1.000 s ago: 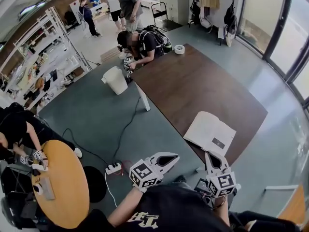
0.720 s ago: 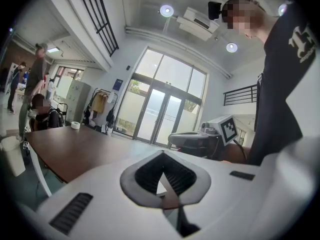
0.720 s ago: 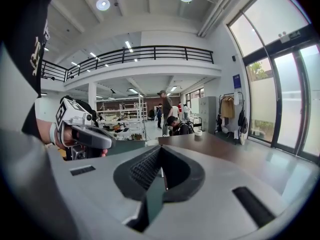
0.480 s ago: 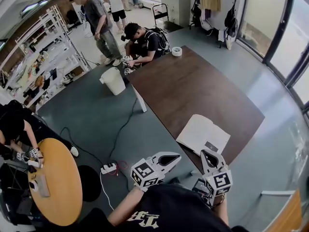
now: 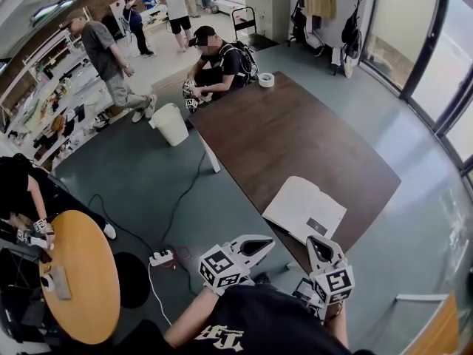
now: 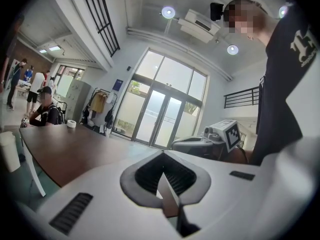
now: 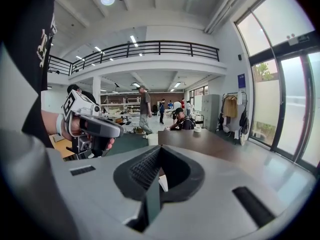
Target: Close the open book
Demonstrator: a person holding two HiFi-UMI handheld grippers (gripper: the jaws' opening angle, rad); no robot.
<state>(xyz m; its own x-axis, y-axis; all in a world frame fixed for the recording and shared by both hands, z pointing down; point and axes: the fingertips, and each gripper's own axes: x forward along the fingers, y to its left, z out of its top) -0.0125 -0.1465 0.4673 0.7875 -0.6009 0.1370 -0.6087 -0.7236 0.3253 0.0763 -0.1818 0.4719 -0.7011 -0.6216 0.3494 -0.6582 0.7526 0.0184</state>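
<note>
The open book [image 5: 304, 210] lies flat with its white pages up on the near right part of the dark brown table [image 5: 295, 135]. My right gripper [image 5: 318, 243] is just short of the book's near edge, pointing at it, with its jaws together and nothing between them. My left gripper [image 5: 260, 244] hovers over the floor to the left of the table's near corner, shut and empty. In the left gripper view the jaws [image 6: 162, 159] meet in a thin seam and the right gripper [image 6: 212, 136] shows beyond. In the right gripper view the jaws [image 7: 159, 151] are also together.
A roll of tape [image 5: 266, 80] sits at the table's far end, where a person [image 5: 218, 59] crouches. A white bin [image 5: 171, 123] stands on the floor to the left. A power strip [image 5: 160, 257] with cables lies near my left side, beside a round wooden table [image 5: 77, 279].
I have drawn a little closer to the table, so the book sits nearer the right gripper's tip. Both grippers stay shut. A person in the background has walked to the left.
</note>
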